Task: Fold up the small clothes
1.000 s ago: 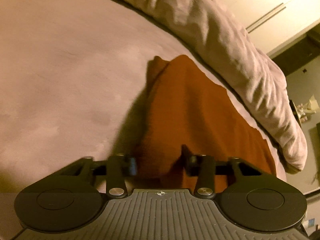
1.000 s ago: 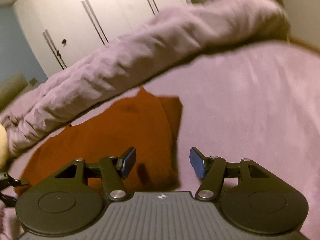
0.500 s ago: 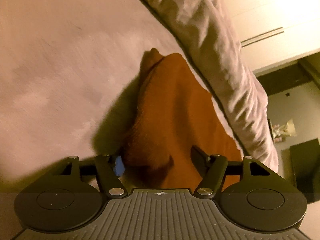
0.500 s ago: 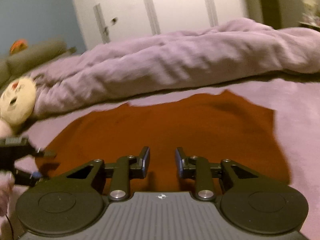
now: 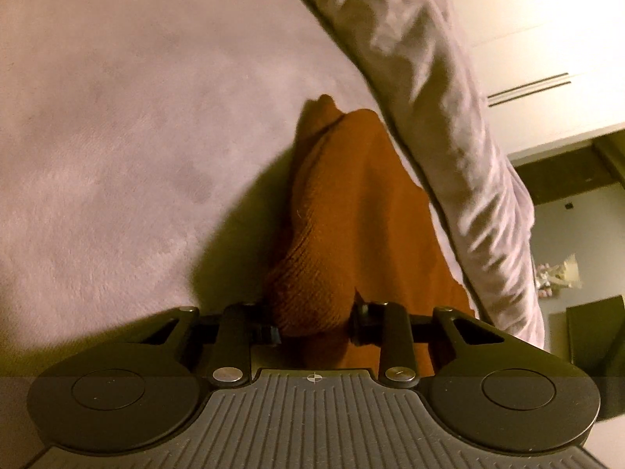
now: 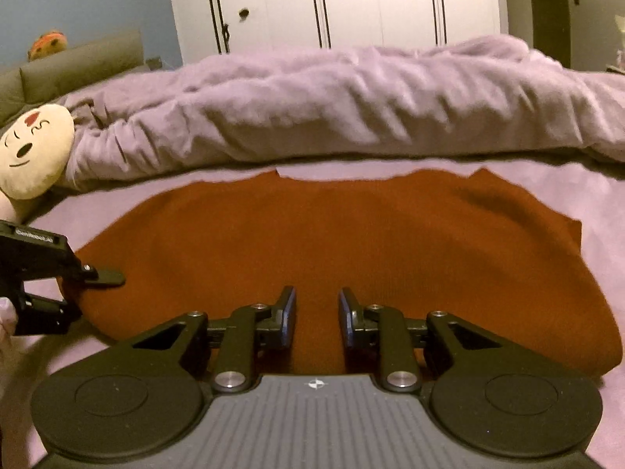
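Observation:
An orange knitted garment (image 6: 351, 234) lies spread on the lilac bed sheet (image 6: 586, 203). My right gripper (image 6: 315, 312) sits at the middle of its near edge, jaws narrowed, with a strip of the knit filling the small gap between the pads. In the left wrist view the garment (image 5: 351, 215) runs away from the camera, its near corner bunched into a thick fold. My left gripper (image 5: 314, 330) is closing on that fold, both pads against it. The left gripper (image 6: 84, 297) also shows at the garment's left corner in the right wrist view.
A rumpled lilac duvet (image 6: 332, 109) lies along the far side of the garment. A cream plush face (image 6: 33, 152) rests at the far left by a grey headboard (image 6: 78, 62). White wardrobe doors (image 6: 351, 0) stand behind. Bare sheet (image 5: 136, 136) stretches left of the garment.
The right gripper swung from the garment's right end to the middle of its near edge and narrowed its jaws. The left jaws widened, then closed on a bunched corner.

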A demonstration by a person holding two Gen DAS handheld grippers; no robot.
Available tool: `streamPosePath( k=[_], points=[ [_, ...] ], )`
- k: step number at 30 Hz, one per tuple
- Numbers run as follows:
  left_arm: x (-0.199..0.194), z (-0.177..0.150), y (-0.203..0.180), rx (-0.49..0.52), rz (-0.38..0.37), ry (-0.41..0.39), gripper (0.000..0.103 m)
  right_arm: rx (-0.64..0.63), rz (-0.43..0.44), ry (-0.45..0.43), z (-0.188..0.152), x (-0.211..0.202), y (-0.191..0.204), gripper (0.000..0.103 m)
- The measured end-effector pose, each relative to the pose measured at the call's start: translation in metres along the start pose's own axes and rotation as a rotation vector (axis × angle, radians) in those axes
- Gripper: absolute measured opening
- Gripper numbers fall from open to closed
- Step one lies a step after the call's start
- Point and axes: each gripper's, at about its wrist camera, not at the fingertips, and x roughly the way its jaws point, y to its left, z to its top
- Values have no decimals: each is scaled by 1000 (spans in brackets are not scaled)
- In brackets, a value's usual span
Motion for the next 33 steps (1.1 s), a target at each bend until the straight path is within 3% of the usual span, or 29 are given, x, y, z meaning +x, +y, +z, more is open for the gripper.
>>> streamPosePath(
  k=[3, 7, 11, 16, 20, 24, 25, 26, 28, 31, 33],
  points=[
    [1, 3, 1, -51, 7, -6, 42, -51, -5, 32, -10, 11, 1, 23],
    [-3, 5, -12, 5, 30, -17, 34, -7, 30, 66, 4, 1, -9, 23],
    [-18, 5, -34, 58, 8, -68, 31, 54, 2, -4, -3, -31, -31, 24],
    [-26, -14, -111, 297, -27, -133, 30, 165, -101, -38, -22, -63, -75, 24],
    [-6, -52, -177, 502, -86, -97, 30, 325, -130, -49, -36, -84, -110, 24],
    [29, -98, -209, 612, -128, 1, 29, 357, -138, -55, -43, -95, -123, 24],
    [42, -111, -213, 651, -119, 33, 32, 347, -141, -54, -44, -96, -123, 24],
    [57, -124, -214, 698, -87, 77, 42, 334, -143, -50, -44, -96, -123, 24],
    [75, -143, -208, 741, -8, 137, 46, 322, -144, -43, -44, -96, -122, 24],
    [57, -153, -198, 782, -49, 105, 62, 320, -138, -44, -41, -98, -125, 25],
    [33, -146, -186, 710, -102, 83, 71, 310, -129, -52, -39, -100, -125, 27]
  ],
)
